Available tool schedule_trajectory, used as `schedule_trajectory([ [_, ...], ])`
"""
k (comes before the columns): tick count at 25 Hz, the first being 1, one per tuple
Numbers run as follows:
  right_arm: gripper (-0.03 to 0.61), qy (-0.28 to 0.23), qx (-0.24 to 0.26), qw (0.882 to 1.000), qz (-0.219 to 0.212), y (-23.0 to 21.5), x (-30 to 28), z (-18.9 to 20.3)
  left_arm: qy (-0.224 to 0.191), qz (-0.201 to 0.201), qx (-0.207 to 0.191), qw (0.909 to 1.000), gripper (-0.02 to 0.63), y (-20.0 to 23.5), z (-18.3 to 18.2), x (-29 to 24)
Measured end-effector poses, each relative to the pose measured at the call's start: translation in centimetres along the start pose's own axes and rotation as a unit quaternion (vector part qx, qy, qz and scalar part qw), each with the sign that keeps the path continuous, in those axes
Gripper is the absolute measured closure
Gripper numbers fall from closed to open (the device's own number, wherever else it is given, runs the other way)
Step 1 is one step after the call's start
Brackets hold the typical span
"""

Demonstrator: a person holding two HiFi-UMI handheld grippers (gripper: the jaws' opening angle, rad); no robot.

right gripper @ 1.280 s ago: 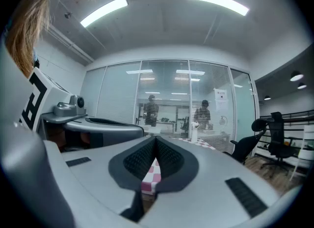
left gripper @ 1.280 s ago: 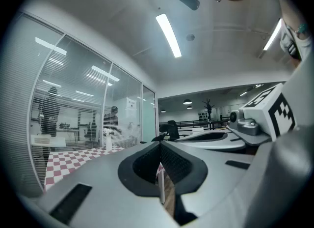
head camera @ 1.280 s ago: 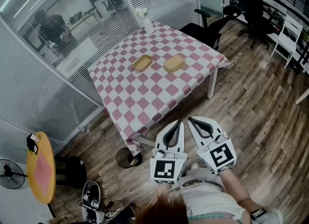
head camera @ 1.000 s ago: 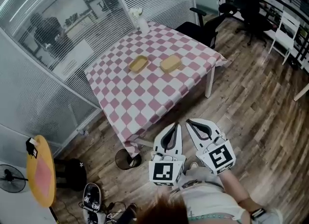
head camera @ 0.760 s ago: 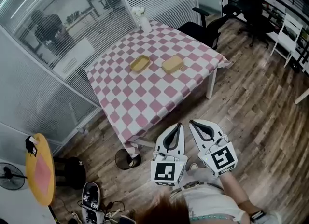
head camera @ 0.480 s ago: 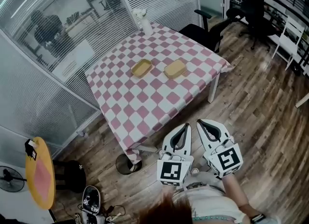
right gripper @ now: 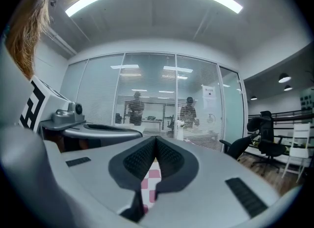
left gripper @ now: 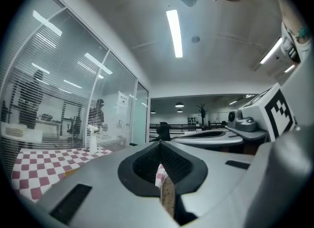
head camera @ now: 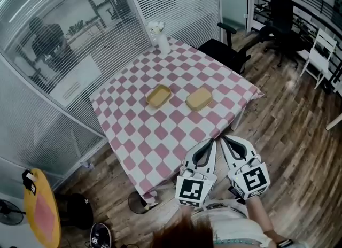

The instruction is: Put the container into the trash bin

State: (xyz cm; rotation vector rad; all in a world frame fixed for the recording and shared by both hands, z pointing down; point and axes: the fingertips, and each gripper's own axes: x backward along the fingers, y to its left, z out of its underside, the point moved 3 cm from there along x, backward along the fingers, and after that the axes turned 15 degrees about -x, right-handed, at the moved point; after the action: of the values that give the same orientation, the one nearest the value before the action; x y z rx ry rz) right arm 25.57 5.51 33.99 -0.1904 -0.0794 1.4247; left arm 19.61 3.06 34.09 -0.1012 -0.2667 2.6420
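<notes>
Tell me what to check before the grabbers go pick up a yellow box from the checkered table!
1. Containers on the table: ok. The left container and the right container lie side by side on the checkered table.
2. Grippers empty: ok. The left gripper and the right gripper hold nothing.
3. Jaws open for grabbing: not ok. Both are shut.
4. Grippers at a container: not ok. They are only at the table's near edge.
5. Trash bin found: ok. The trash bin stands on the floor by the table's near corner.
6. Room inside the bin: cannot tell.
</notes>
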Motion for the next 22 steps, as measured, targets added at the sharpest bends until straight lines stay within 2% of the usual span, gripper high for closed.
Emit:
schedule_trajectory([
  [8, 0.586, 0.002, 0.003, 1.000, 0.013, -0.7, -7.6, -0.2, 0.003, 0.023, 0.004, 0.9997, 0.607, 6.3, 2.1, -3.2],
  [18, 0.586, 0.013, 0.003, 0.999, 0.035, -0.3, -12.2, 0.4, 0.001, 0.042, 0.001, 0.9991, 0.607, 10.6, 3.2, -4.6],
  [22, 0.585, 0.025, 0.006, 0.999, 0.034, 0.0, -13.6, 0.5, 0.007, 0.036, 0.015, 0.9992, 0.607, 12.2, 3.8, -4.6],
])
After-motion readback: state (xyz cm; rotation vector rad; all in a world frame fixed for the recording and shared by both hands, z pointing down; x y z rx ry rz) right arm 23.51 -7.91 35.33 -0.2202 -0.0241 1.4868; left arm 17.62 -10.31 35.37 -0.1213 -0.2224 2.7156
